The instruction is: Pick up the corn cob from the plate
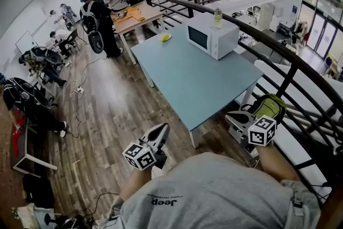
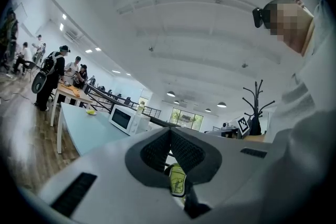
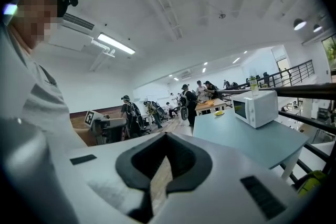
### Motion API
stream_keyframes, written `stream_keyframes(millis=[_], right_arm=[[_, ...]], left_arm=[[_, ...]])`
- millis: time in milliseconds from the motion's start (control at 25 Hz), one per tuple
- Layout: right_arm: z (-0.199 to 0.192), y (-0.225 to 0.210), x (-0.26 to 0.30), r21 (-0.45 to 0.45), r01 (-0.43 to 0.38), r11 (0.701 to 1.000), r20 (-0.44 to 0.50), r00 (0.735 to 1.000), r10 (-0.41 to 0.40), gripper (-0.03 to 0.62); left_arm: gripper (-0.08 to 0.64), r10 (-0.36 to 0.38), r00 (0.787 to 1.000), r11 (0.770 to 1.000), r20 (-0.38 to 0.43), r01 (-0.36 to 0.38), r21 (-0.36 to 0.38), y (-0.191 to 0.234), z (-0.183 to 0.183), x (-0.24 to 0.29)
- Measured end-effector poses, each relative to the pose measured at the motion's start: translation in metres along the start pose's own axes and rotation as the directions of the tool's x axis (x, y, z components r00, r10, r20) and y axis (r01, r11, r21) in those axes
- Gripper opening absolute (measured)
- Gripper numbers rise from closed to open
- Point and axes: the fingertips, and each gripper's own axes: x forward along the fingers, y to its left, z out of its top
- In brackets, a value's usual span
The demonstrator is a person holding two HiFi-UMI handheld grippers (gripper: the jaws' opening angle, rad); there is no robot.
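A small yellow corn cob [image 1: 165,37] lies at the far end of the blue-grey table [image 1: 193,83]; its plate is too small to make out. The left gripper view shows the cob [image 2: 91,111] far off, and so does the right gripper view [image 3: 219,113]. My left gripper [image 1: 161,130] hangs over the wooden floor, short of the table's near end, its jaws shut on nothing [image 2: 169,131]. My right gripper [image 1: 236,117] is held off the table's near right corner, also closed and empty [image 3: 165,136]. Both grippers are close to my body.
A white microwave [image 1: 213,35] with a bottle [image 1: 218,17] on top stands on the table's right side. A black railing [image 1: 278,56] runs along the right. A yellow-green bag [image 1: 268,106] sits by my right gripper. Several people stand around a wooden table [image 1: 134,16] behind.
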Motion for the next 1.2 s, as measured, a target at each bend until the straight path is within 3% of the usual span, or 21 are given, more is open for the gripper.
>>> stream_keyframes(millis=[360,640,920,1200], right_arm=[[-0.01,-0.022,-0.026,0.035,-0.055,0.998,0.027,0.998,0.054,0.015],[-0.021,-0.047,-0.017,0.068,-0.08,0.994,0.023,0.997,0.079,0.015],[-0.02,-0.085,0.04,0.068,-0.049,0.996,-0.021,0.998,0.051,0.015],[0.016,-0.141,0.162,0.097,0.06,0.993,-0.004,0.998,-0.06,0.015]], left_arm=[[0.018,0.012,0.998,1.0,-0.057,-0.011,0.016,-0.028,-0.014,0.036],[0.018,0.034,0.994,0.999,-0.1,-0.032,0.026,-0.018,-0.02,0.055],[0.018,-0.003,0.995,1.0,-0.095,0.002,-0.018,0.054,-0.022,0.087],[0.018,-0.106,0.989,0.993,-0.102,0.099,-0.068,0.199,0.006,0.141]])
